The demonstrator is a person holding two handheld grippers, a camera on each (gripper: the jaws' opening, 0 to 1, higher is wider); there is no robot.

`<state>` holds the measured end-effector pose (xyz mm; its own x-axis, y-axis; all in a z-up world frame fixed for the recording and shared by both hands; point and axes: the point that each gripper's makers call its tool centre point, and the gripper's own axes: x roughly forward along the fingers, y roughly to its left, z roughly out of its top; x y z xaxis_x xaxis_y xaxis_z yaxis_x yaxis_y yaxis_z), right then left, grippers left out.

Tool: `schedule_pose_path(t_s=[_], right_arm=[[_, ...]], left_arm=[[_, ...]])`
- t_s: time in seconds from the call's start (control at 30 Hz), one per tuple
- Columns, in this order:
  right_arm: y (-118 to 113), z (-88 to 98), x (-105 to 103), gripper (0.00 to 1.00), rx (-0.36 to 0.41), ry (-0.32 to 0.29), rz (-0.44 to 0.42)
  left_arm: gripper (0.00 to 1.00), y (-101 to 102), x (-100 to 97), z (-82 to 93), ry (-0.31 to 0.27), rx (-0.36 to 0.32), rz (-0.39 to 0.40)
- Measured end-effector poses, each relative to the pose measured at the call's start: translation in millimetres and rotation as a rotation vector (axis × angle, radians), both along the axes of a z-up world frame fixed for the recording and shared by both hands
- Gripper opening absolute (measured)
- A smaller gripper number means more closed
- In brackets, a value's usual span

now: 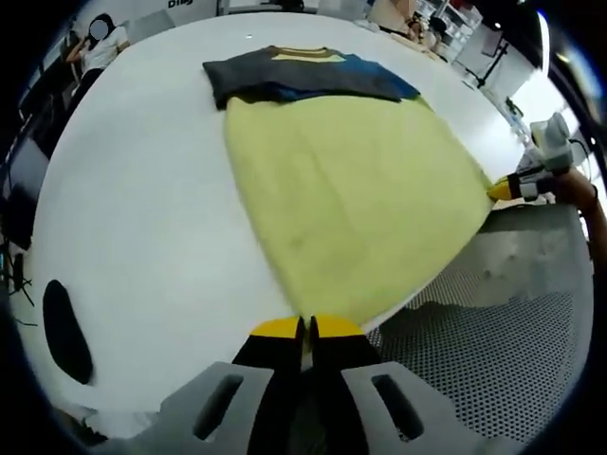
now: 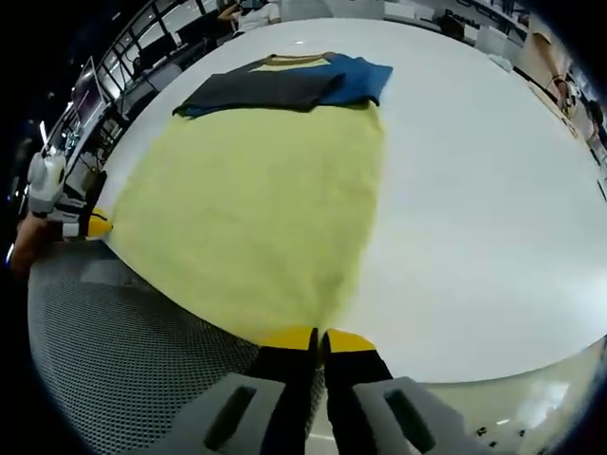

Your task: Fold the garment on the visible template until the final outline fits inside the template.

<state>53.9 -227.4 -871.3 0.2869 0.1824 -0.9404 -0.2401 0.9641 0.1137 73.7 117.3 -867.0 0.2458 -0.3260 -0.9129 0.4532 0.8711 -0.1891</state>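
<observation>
Left gripper view: the left gripper [image 1: 305,329], jaws together and pinching a hem corner of the pale yellow knit garment [image 1: 351,199], sits at 6 o'clock, the cloth's long axis running toward 12 o'clock to its dark grey and blue sleeved end on the white round table [image 1: 142,209]; the other gripper holds the opposite corner at 3 o'clock. Right gripper view: the right gripper [image 2: 318,336] is likewise clamped on the hem at 6 o'clock, the garment stretching toward 11 o'clock, so the fold probably carries both corners forward together.
</observation>
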Motion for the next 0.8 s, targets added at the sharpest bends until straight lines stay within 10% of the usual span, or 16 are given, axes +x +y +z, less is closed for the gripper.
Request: schedule_pose_path(t_s=[0.8], right_arm=[[-8,8.1,-3,0.00,-0.034,0.018,0.024]], left_arm=[[0.00,-7,-10.8,2.7,0.033,-0.020,-0.045]])
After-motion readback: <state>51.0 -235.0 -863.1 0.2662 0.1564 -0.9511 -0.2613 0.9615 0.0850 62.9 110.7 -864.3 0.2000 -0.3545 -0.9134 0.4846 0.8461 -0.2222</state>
